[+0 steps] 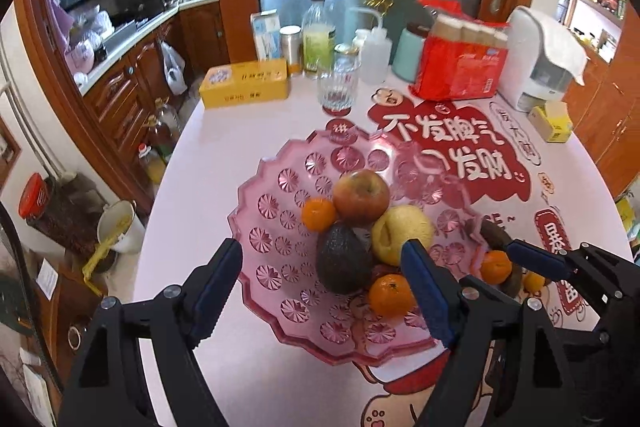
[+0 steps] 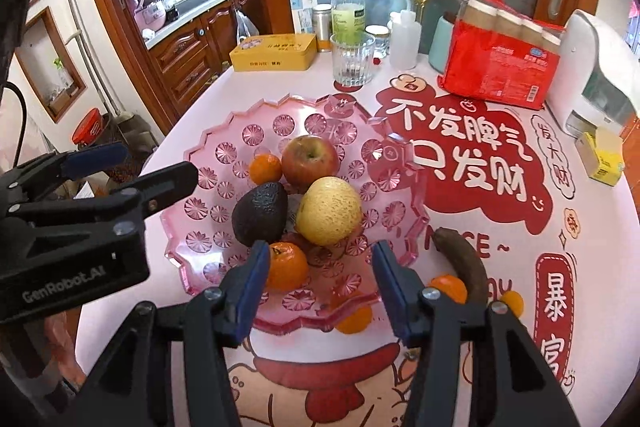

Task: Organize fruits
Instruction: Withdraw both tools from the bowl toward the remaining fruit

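A pink glass plate (image 1: 272,227) (image 2: 200,211) holds a red apple (image 1: 361,197) (image 2: 310,157), a yellow pear (image 1: 400,233) (image 2: 329,210), a dark avocado (image 1: 343,259) (image 2: 260,213) and two tangerines (image 1: 318,214) (image 2: 286,265). A brown banana (image 2: 464,263) and more tangerines (image 2: 448,287) lie on the table right of the plate. My left gripper (image 1: 322,291) (image 2: 160,159) hangs open above the avocado with nothing in it. My right gripper (image 2: 322,291) is open and empty over the plate's near rim. One of its fingers (image 1: 540,261) shows at the right.
At the back of the table stand a drinking glass (image 2: 352,63), a yellow tin (image 2: 276,53), bottles (image 2: 348,13), a red pack (image 2: 500,63) and a white appliance (image 2: 600,75). A small yellow box (image 2: 602,157) sits at the right. The table edge (image 1: 160,227) curves down the left.
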`<state>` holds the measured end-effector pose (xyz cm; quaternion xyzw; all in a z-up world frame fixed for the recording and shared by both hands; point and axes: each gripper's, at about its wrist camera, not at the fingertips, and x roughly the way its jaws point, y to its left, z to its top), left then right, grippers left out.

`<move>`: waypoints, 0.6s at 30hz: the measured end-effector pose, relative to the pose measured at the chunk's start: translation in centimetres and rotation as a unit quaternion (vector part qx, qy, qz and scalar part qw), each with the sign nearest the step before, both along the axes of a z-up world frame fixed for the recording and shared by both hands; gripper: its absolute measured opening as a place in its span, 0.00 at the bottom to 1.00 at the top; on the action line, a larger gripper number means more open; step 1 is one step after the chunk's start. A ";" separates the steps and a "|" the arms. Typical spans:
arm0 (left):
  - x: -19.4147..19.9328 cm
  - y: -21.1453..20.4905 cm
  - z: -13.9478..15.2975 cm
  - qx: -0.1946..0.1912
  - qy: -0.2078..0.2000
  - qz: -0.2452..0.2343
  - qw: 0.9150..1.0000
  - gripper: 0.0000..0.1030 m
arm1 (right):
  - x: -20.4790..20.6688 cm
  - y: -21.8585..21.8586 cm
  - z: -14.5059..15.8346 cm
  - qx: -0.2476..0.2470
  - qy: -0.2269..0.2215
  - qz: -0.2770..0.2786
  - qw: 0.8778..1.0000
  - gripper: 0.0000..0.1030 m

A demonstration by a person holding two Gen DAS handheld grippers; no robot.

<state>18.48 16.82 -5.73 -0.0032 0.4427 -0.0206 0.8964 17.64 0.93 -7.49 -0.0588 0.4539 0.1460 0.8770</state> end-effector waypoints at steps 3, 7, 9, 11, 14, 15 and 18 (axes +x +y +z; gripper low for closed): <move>-1.1 -0.1 1.4 -0.008 -0.004 0.004 1.000 0.79 | -1.1 -0.6 1.1 0.005 -0.011 -0.004 1.000 0.52; -2.1 -0.3 2.7 -0.028 0.017 -0.003 0.999 0.79 | -2.5 -1.2 2.3 0.007 -0.023 -0.007 1.000 0.52; -2.7 -0.4 3.2 -0.046 0.027 -0.003 0.999 0.80 | -3.5 -1.7 3.1 0.005 -0.032 -0.012 0.999 0.52; -3.2 -0.7 3.5 -0.059 0.035 -0.005 0.998 0.80 | -4.8 -2.4 4.3 0.007 -0.049 -0.016 0.999 0.52; -4.5 -2.1 4.7 -0.055 0.026 -0.019 0.998 0.81 | -6.6 -3.8 5.7 0.005 -0.070 -0.026 0.997 0.52; -4.9 -2.7 5.0 -0.051 0.021 -0.024 0.998 0.81 | -7.2 -4.3 6.1 0.005 -0.076 -0.030 0.997 0.52; -6.3 -4.8 6.4 -0.046 0.000 -0.042 0.998 0.92 | -9.2 -6.3 7.4 0.001 -0.094 -0.046 0.995 0.52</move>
